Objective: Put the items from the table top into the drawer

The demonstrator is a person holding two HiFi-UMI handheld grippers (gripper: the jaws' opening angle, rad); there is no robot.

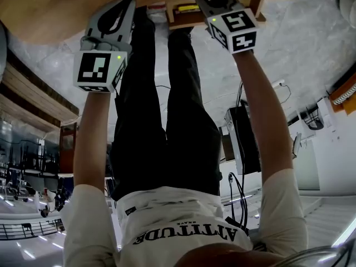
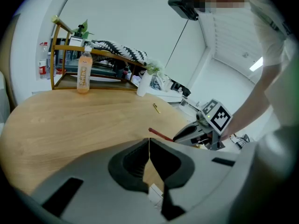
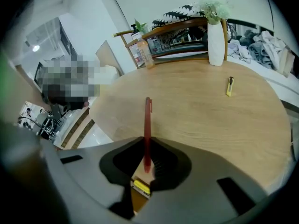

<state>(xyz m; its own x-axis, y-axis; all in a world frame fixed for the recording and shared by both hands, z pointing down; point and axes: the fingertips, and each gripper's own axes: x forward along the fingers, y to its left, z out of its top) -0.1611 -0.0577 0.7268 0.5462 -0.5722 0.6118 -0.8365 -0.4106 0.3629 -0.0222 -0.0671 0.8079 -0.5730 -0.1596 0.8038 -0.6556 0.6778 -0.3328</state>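
Here, the right gripper (image 3: pixel 145 160), clamped on a red pen (image 3: pixel 147 125), hangs over the open drawer (image 1: pixel 179 22) just beneath its jaws. The left gripper (image 2: pixel 149 154) is closed, empty. Likely next: lower, release.

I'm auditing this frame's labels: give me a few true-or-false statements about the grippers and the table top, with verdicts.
The right gripper is shut on a red pen. True.
The left gripper holds the bottle. False: it is shut on nothing; the bottle stands on the table.
A small yellow item lies on the table. True.
The white vase lies tipped over. False: the vase stands upright.
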